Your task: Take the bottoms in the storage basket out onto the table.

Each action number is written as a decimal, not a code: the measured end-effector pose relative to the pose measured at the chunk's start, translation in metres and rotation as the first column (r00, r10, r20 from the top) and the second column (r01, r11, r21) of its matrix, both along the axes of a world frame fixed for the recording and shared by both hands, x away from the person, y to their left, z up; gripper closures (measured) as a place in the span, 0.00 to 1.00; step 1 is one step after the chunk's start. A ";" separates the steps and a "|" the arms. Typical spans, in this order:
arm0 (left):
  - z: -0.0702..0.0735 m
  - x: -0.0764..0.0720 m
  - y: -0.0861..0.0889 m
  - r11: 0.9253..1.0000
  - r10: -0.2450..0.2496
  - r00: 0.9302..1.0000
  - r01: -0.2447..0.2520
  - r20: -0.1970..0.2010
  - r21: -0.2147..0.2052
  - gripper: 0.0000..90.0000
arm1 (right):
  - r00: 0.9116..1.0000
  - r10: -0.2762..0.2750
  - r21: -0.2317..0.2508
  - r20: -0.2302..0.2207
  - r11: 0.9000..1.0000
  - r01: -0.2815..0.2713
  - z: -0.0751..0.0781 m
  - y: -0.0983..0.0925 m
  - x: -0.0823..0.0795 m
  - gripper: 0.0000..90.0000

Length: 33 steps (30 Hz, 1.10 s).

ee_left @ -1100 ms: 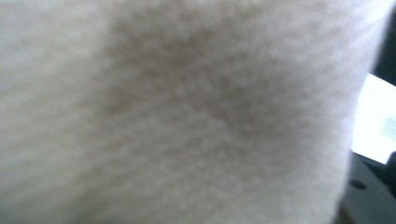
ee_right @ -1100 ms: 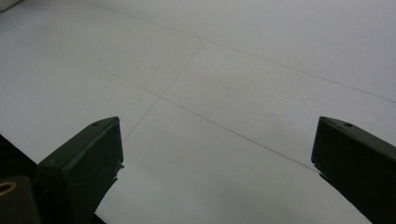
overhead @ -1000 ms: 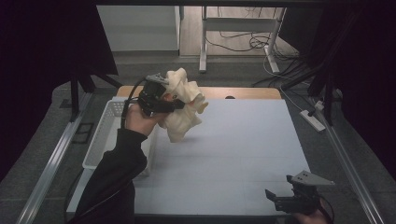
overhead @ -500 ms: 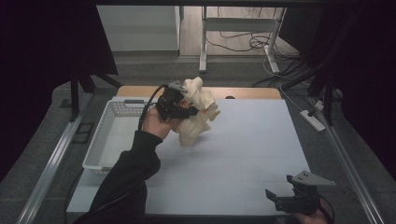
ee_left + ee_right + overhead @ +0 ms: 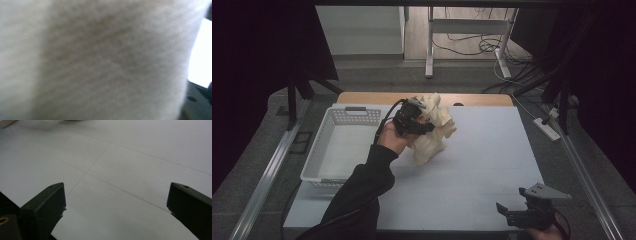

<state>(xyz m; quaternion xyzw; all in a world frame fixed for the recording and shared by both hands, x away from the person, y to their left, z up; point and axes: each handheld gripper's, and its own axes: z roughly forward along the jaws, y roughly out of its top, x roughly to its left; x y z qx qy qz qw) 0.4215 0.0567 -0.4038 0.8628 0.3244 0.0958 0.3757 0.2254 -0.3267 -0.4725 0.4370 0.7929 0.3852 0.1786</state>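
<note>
Centrally, over the white table (image 5: 472, 175), the left gripper (image 5: 424, 125) is clamped on a cream fleecy cloth (image 5: 432, 132), which bunches at its 3 o'clock and hangs down. Beside it at 9 o'clock sits a white basket (image 5: 329, 150). At 5 o'clock, the right gripper (image 5: 512, 214) rests, its 2 jaws spread wide and holding nothing.

Cream cloth (image 5: 100, 60) blurs, hiding the left gripper's jaws.

No readable text, labels, brands, numbers or signs on anything in view
</note>
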 end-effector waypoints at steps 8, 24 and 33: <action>-0.020 0.004 -0.008 1.000 0.001 0.999 -0.001 -0.032 0.003 0.62 | 1.000 0.001 0.003 0.001 1.000 -0.001 0.000 0.000 0.000 0.03; -0.061 0.005 -0.026 0.999 0.003 0.997 0.000 -0.075 0.043 0.60 | 1.000 0.000 0.007 0.004 1.000 0.000 0.000 -0.001 0.000 0.03; -0.078 0.005 -0.026 0.999 0.016 0.995 -0.011 -0.095 0.048 0.58 | 1.000 0.000 0.007 0.003 1.000 0.000 0.000 -0.001 -0.001 0.03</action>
